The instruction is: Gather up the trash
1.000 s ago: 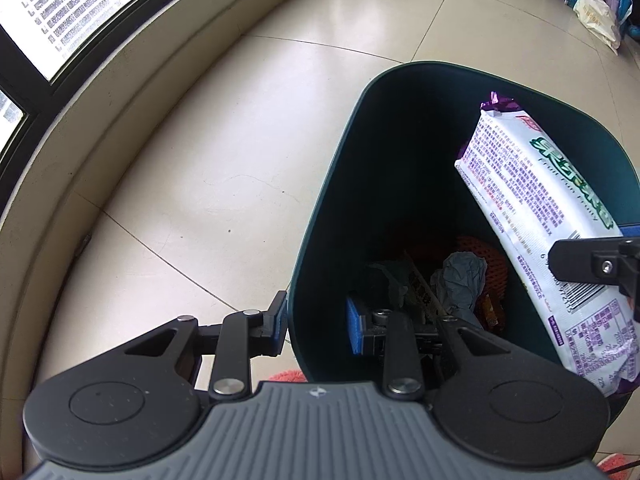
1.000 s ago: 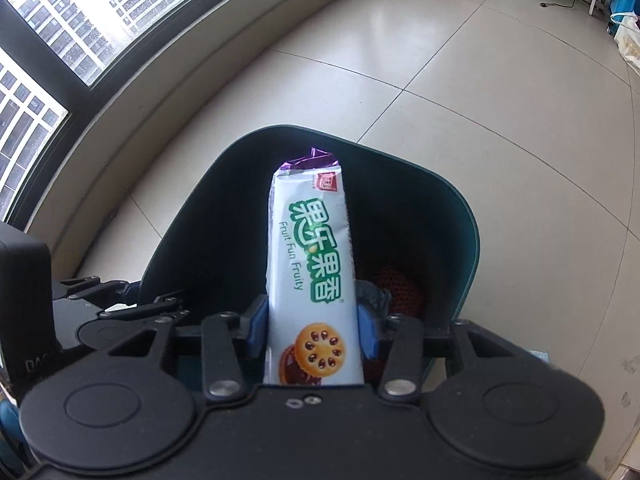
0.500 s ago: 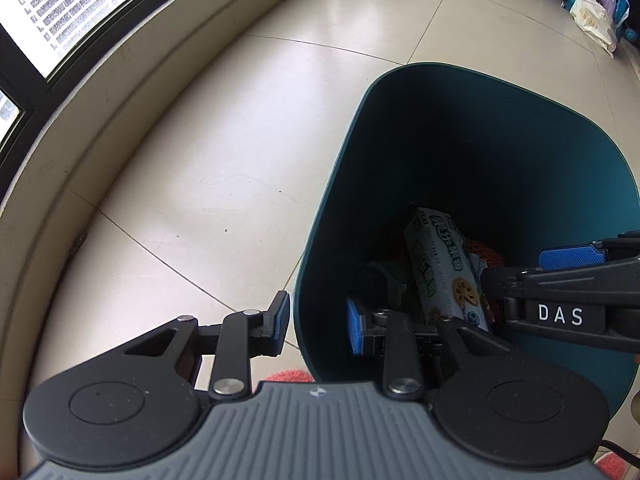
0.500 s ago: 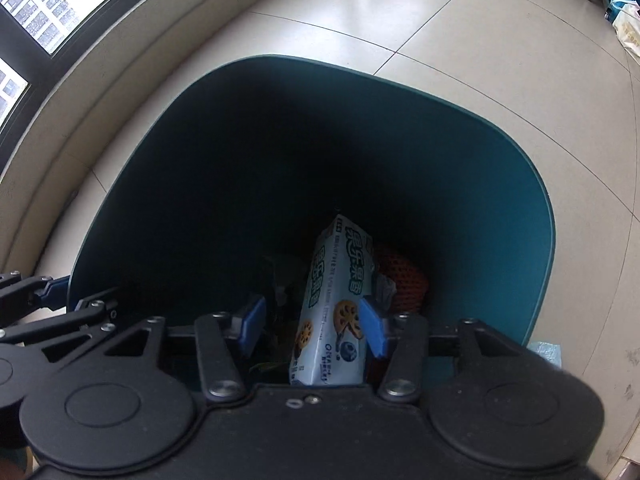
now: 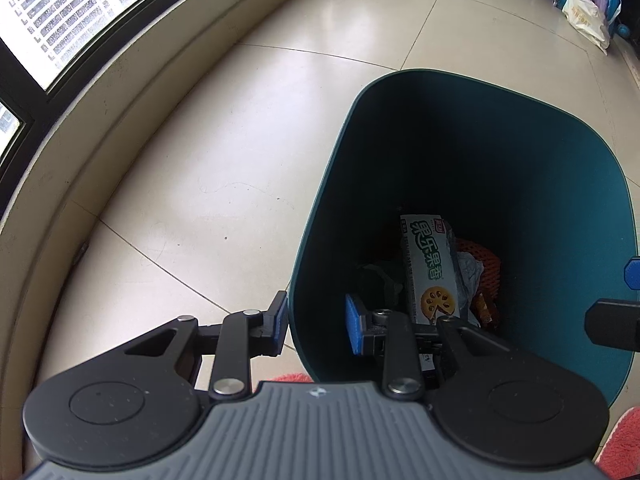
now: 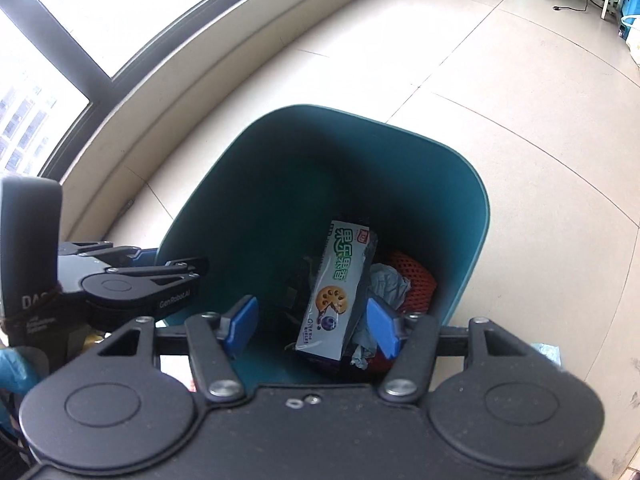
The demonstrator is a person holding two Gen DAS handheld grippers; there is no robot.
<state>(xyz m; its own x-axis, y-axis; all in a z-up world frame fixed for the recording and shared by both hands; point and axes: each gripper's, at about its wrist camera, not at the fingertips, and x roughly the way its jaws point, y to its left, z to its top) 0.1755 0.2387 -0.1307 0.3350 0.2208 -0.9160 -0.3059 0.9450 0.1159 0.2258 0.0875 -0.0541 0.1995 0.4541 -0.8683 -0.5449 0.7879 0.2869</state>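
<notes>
A dark teal bin (image 5: 480, 80) stands on the tiled floor. My left gripper (image 5: 316, 322) is shut on its near left wall, one blue pad outside and one inside; the right wrist view shows this gripper (image 6: 168, 260) at the bin's (image 6: 360, 114) left rim. A white and green biscuit packet (image 5: 430, 264) lies loose inside on other trash. My right gripper (image 6: 312, 322) hovers over the bin's near edge. Its jaws are opening, with nothing between the pads and the packet (image 6: 340, 280) well below them. Its tip (image 5: 612, 320) shows at the left wrist view's right edge.
An orange net (image 6: 416, 276) and crumpled grey paper (image 6: 388, 284) lie in the bin beside the packet. A curved window sill (image 5: 120, 92) runs along the left. A white plastic bag (image 5: 584, 20) sits far right. A small wrapper (image 6: 546, 350) lies on the floor.
The right gripper let go of the biscuit packet, which dropped into the bin. That gripper then rose and drew back while its jaws widened. The left gripper kept its hold.
</notes>
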